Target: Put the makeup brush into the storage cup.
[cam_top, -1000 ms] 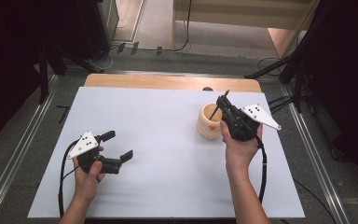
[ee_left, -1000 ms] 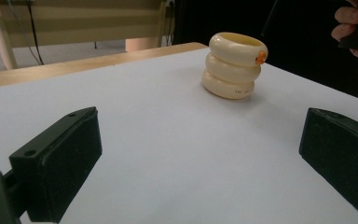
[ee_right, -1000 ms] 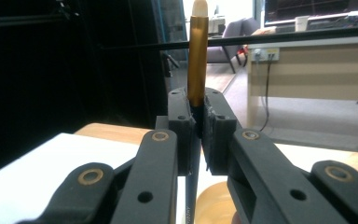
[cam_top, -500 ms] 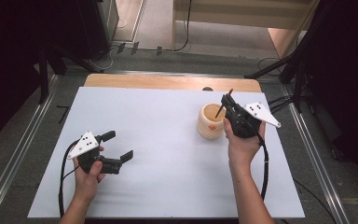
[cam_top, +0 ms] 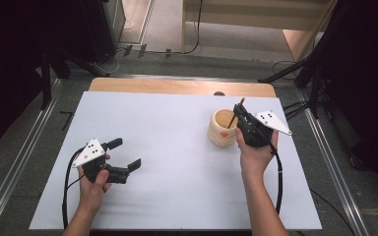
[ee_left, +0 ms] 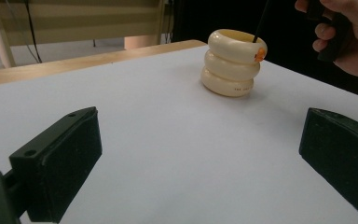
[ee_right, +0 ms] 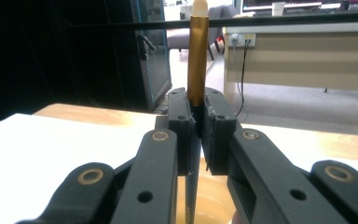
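my right claw (cam_top: 238, 114) is clamped on a pencil (ee_right: 196, 51), its lower end inside the cream holder (cam_top: 221, 129) on the worktop (cam_top: 177, 147). my left claw (cam_top: 125, 154) hangs apart, holding nothing.

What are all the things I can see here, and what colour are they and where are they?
Holder: one, cream, shaped like three stacked rings with an orange spot near the rim; stands right of middle on the white sheet.
Pencil: one, gold-brown with a pale tip and a dark lower part; held upright, its lower end over the holder's opening.
White sheet: one, white; covers most of the table.
Table: one, light wood; its far edge shows beyond the sheet.
Left gripper: one, black with a grey plate; near left of the sheet, fingers apart with nothing between them.
Right gripper: one, black with a grey plate; beside the holder, fingers shut on the pencil.
Hands: two, one on each gripper.
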{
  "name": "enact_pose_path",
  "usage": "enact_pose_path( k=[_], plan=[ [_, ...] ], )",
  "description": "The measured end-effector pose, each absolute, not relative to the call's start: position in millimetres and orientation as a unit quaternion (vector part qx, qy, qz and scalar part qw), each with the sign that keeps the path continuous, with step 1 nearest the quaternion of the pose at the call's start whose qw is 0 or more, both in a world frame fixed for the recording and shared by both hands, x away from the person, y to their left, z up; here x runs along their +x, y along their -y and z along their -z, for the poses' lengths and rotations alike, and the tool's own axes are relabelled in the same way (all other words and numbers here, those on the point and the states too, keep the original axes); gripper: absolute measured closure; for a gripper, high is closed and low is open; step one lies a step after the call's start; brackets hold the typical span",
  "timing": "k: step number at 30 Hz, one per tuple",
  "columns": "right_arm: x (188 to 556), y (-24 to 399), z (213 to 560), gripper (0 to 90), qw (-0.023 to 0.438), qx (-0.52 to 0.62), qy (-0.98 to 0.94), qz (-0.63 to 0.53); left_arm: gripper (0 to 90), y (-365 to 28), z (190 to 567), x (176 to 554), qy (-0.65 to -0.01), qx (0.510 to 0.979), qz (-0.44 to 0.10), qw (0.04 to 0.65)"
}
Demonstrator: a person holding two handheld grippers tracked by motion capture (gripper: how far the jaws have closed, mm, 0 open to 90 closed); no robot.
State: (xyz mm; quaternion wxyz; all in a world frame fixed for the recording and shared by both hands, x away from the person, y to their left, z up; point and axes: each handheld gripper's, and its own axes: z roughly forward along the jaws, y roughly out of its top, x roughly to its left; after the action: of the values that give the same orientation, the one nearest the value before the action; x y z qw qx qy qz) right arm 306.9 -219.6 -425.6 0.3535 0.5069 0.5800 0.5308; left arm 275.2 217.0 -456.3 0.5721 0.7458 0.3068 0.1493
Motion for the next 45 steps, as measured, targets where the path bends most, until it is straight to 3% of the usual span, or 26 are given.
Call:
enact_pose_path(
  k=[32, 41, 45],
  plan=[
    [313, 221, 466, 83.7, 0.325, 0.539, -0.611, -0.48, 0.0, -216, 458, 276, -0.309, 0.748, -0.149, 0.568],
    [312, 223, 464, 75.8, 0.328, 0.542, -0.607, -0.48, 0.0, -216, 458, 276, -0.309, 0.748, -0.15, 0.568],
    [309, 223, 462, 66.8, 0.325, 0.541, -0.604, -0.487, 0.0, -216, 458, 276, -0.309, 0.748, -0.151, 0.568]
  ],
)
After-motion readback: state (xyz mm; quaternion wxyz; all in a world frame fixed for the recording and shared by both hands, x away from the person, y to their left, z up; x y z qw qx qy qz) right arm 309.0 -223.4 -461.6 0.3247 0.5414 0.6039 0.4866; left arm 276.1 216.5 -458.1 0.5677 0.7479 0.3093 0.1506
